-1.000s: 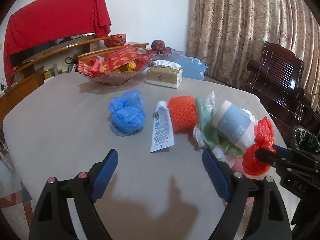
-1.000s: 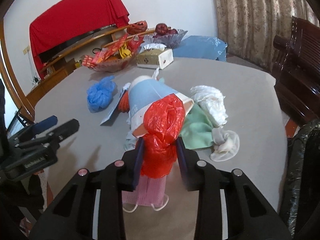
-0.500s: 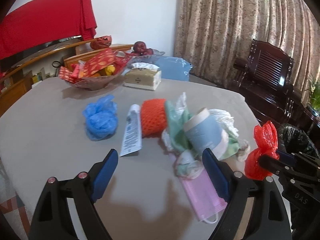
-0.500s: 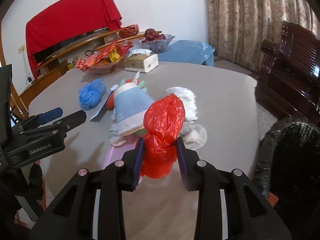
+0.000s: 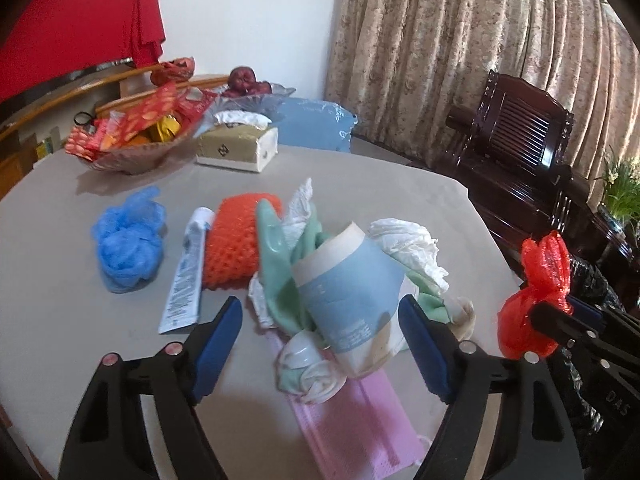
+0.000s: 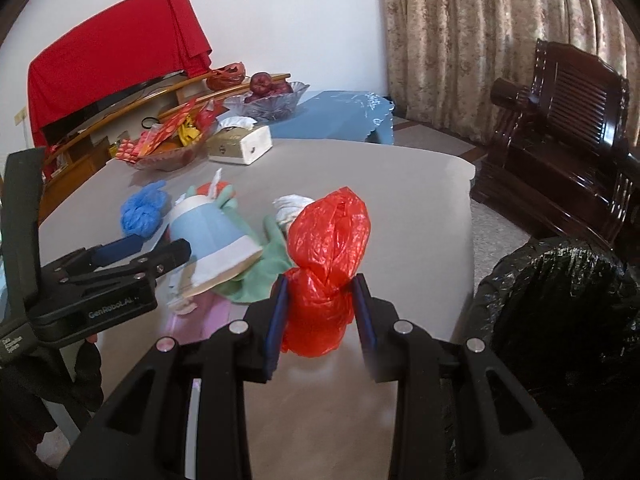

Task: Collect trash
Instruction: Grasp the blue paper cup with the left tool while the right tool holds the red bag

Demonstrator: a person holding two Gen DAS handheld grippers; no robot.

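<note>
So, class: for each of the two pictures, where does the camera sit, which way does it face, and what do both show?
Left wrist: on the left gripper, looking down over the table at the blue cup; its open jaws straddle the cup.
Right wrist: on the right gripper, facing the table's edge; its jaws clamp the red bag; black bin bag at right.
Shared: cup, red bag, tissue box, each other's gripper.
</note>
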